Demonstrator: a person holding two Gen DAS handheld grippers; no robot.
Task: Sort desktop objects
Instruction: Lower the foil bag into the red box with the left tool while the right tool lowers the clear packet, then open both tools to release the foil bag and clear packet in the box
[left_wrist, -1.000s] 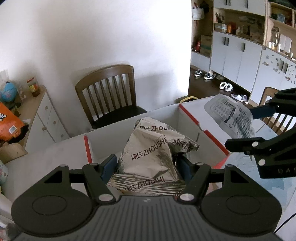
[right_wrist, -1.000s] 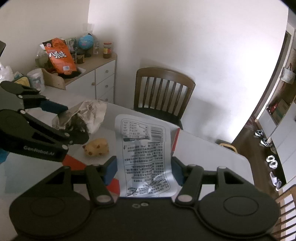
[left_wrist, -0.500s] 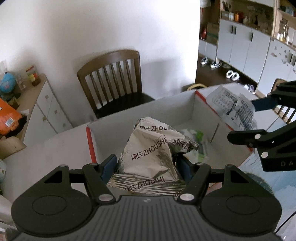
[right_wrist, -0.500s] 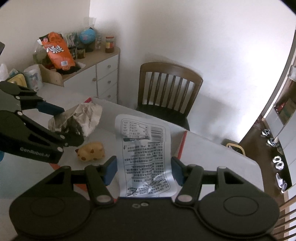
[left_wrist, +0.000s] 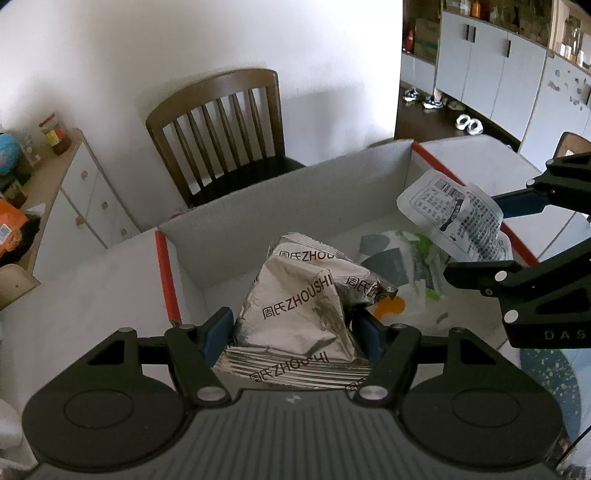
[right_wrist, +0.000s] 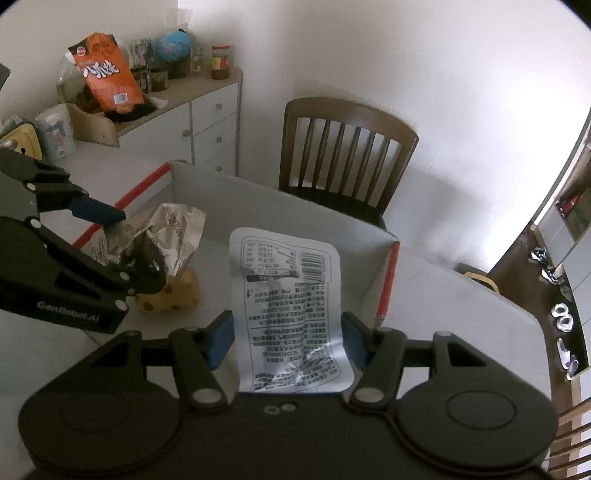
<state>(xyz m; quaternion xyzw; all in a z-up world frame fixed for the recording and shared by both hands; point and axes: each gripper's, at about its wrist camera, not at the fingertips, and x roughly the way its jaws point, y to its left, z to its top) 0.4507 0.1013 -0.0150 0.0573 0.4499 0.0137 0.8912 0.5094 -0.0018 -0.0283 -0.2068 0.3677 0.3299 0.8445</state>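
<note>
My left gripper (left_wrist: 295, 328) is shut on a crumpled silver foil packet (left_wrist: 295, 314) printed ZHOUSHI and holds it over the left half of an open grey cardboard box (left_wrist: 277, 206) with red-taped edges. My right gripper (right_wrist: 288, 332) is shut on a flat white packet (right_wrist: 288, 295) with black print and a barcode, above the box's right half (right_wrist: 295, 218). Each gripper shows in the other's view: the right gripper (left_wrist: 487, 236) with the white packet (left_wrist: 450, 210), the left gripper (right_wrist: 125, 247) with the foil packet (right_wrist: 177, 236). Inside the box lie a white-and-green bag (left_wrist: 402, 266) and a yellow spotted toy (right_wrist: 173, 295).
A dark wooden chair (right_wrist: 343, 147) stands right behind the box at the table's far edge. A white drawer cabinet (right_wrist: 207, 122) at the back left carries an orange snack bag (right_wrist: 107, 77), a globe and jars. The pale table (right_wrist: 443, 302) extends right of the box.
Both grippers have sunk and moved forward over the box with their packets still held. The box's inside, with the bag and the toy, has come into view.
</note>
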